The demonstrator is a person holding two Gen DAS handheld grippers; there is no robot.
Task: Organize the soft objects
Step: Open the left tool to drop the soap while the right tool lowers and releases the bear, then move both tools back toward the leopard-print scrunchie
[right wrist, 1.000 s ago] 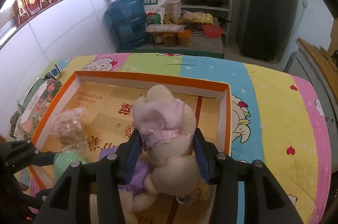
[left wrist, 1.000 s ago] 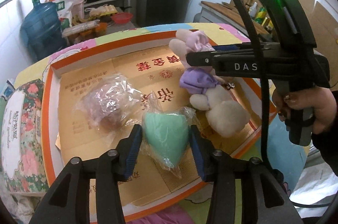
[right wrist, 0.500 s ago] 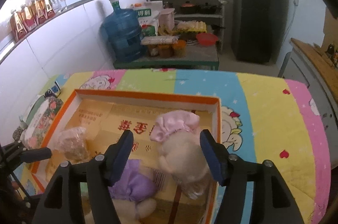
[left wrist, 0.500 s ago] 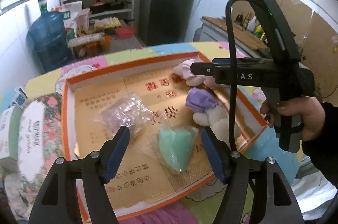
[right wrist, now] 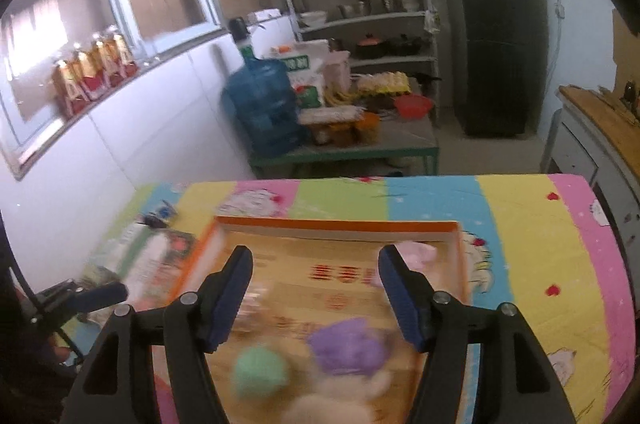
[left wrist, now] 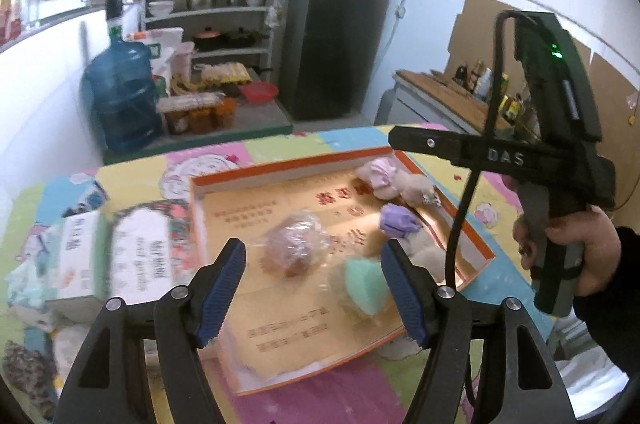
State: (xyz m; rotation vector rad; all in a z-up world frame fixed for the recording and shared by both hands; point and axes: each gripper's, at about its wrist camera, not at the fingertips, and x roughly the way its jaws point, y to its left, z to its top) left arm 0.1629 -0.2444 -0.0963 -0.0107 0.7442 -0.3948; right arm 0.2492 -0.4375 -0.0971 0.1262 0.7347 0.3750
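Three items in box: bagged green sponge (left wrist: 366,286), bagged brown lump (left wrist: 298,252), plush toy (left wrist: 404,200), all lying loose on the cardboard floor of the orange-rimmed box (left wrist: 280,166).
Box location: sits on the cartoon-print counter (right wrist: 528,224); likely the collection spot, since every soft thing is inside its rim.
Left gripper (left wrist: 312,288): fingers wide, nothing between the pads; raised above the sponge, not touching it.
Right gripper (right wrist: 314,294): fingers wide, empty; plush toy below it, apart from the pads.
Right hand (left wrist: 576,252): wraps the handle beside the box's right edge.
Layout: plush along the right wall, bags toward the middle and front; spaced so each gets its own spot.
Outside box: floral carton (left wrist: 140,252) just left of the rim, not soft-looking; probably stays put.
Status guess: both drops look done.
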